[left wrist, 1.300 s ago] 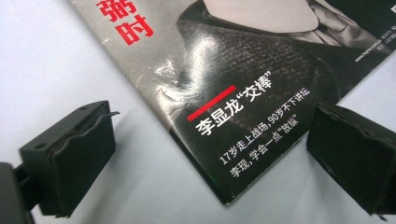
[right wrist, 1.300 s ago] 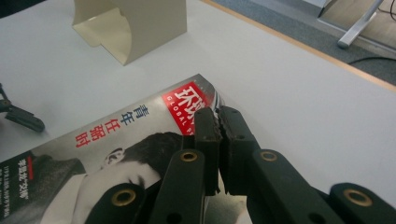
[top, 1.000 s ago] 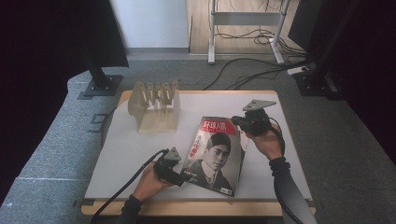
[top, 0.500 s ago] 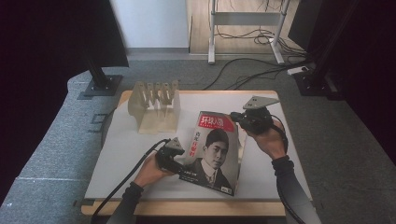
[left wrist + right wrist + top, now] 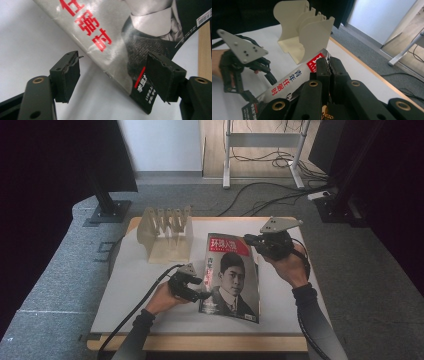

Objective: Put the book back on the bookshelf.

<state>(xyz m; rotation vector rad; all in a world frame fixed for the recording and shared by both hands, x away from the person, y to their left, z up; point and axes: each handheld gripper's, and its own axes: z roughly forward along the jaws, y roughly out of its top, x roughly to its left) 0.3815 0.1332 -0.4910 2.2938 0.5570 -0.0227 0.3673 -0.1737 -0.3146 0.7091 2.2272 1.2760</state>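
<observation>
the magazine (image 5: 229, 276) lay on the white table (image 5: 130, 285), right of centre, its portrait cover up and one long edge lifted off the surface. the right gripper (image 5: 252, 241) was clenched on the magazine's top right corner, its jaws pressed together in the right gripper view. the left gripper (image 5: 199, 294) sat at the lower left edge, jaws spread apart with the cover's corner between them, neither pad closed on it. a cream slotted rack (image 5: 166, 232) stood well apart at the table's far left. beyond the wooden table edge lay grey carpet (image 5: 55, 270), black cables (image 5: 260, 197), dark stand bases (image 5: 109, 212) and a pale wall (image 5: 160, 145).
</observation>
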